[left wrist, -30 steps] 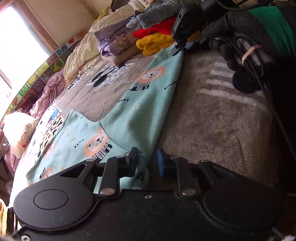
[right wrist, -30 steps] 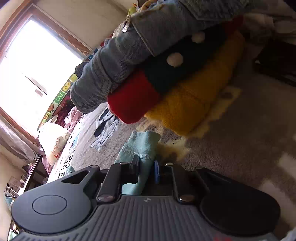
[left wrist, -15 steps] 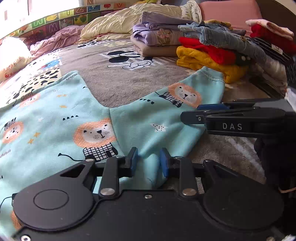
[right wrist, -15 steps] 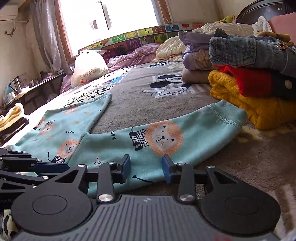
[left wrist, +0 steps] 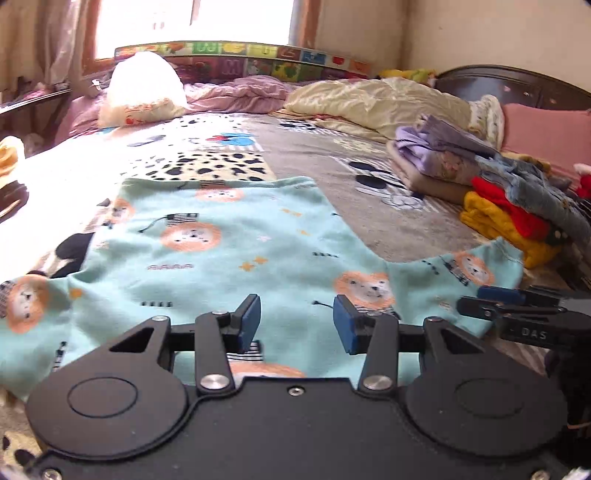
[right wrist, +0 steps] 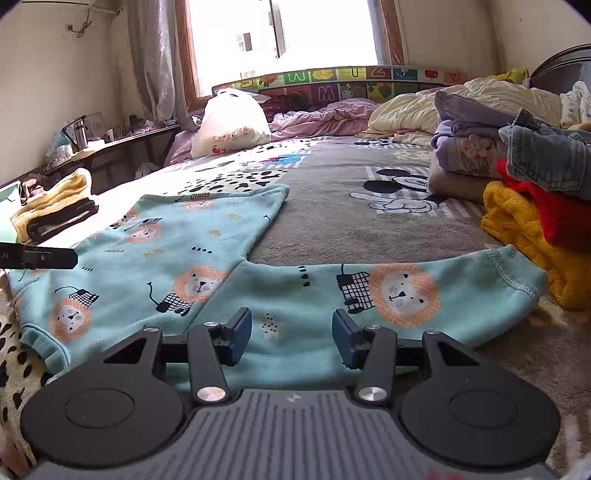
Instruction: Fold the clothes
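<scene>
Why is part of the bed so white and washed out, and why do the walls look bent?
Left wrist view: sunlight from the window blows out the bed's left side, beside the lion-print shirt. Right wrist view: the window is overexposed too, and the fisheye lens curves the walls and darkens the corners.

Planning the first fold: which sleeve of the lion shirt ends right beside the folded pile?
The sleeve stretching right, its stitched cuff nearly against the yellow knit under the pile. The other sleeve lies on the far left side.

Teal lion-print top (left wrist: 236, 254) spread flat on bed, one sleeve (right wrist: 388, 291) stretched sideways toward folded pile
</scene>
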A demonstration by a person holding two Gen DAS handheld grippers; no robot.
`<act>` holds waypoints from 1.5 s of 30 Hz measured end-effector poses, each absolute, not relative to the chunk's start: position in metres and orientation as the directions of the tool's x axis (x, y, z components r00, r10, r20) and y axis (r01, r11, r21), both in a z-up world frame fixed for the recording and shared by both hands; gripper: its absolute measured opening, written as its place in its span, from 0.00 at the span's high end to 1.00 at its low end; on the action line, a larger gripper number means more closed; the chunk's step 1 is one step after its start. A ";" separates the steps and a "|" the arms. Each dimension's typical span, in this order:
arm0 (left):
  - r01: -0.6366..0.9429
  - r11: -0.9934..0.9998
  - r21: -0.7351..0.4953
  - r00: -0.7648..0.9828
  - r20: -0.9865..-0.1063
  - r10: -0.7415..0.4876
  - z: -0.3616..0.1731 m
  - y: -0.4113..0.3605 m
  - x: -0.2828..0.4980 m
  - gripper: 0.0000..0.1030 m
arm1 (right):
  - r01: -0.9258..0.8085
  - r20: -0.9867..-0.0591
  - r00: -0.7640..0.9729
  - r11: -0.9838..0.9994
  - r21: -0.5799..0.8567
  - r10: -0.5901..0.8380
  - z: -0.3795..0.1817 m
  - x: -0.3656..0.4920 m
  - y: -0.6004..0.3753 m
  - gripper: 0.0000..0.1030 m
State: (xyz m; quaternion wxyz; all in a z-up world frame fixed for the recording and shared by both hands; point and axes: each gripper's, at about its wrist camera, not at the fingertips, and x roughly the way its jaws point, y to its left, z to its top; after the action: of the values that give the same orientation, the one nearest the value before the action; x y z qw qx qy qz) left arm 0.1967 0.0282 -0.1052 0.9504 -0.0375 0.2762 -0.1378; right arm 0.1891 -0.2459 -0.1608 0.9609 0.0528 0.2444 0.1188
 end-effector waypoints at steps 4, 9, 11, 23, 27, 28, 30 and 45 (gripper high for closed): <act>-0.127 0.938 -0.321 0.878 -0.477 -0.045 -0.101 0.144 0.186 0.59 | -0.351 -0.413 0.832 0.928 0.128 0.371 -0.144 0.174 -0.197 0.52; -0.400 0.696 -0.596 0.869 -0.488 0.082 -0.122 0.284 0.173 0.59 | -0.565 -0.421 0.734 0.823 0.057 0.533 -0.132 0.155 -0.110 0.52; -0.431 0.609 -0.666 0.867 -0.493 0.074 -0.135 0.319 0.177 0.59 | -0.622 -0.436 0.688 0.781 0.057 0.580 -0.131 0.157 -0.079 0.52; -0.133 0.626 -0.769 0.981 -0.191 -0.025 -0.118 0.371 0.209 0.89 | -0.776 -0.611 0.431 0.618 0.123 0.663 -0.147 0.185 -0.005 0.43; -0.406 0.739 -0.538 0.867 -0.482 0.126 -0.128 0.369 0.218 0.77 | -0.789 -0.615 0.412 0.601 0.128 0.672 -0.143 0.172 -0.010 0.43; -0.427 0.718 -0.550 0.855 -0.503 0.124 -0.132 0.373 0.212 0.78 | -0.801 -0.614 0.410 0.589 0.112 0.675 -0.143 0.167 -0.007 0.41; -0.419 0.686 -0.594 0.866 -0.488 0.107 -0.131 0.379 0.198 0.66 | -0.804 -0.596 0.432 0.589 0.086 0.677 -0.140 0.160 -0.003 0.41; -0.436 0.738 -0.515 0.840 -0.527 0.129 -0.136 0.343 0.215 0.96 | -0.824 -0.578 0.438 0.565 0.049 0.689 -0.149 0.174 0.067 0.19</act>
State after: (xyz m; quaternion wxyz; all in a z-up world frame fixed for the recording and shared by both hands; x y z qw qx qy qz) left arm 0.2148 0.3428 -0.1364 0.9020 -0.3263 0.2355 0.1565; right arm 0.1735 0.0667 -0.1486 0.8392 -0.1208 0.2794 0.4506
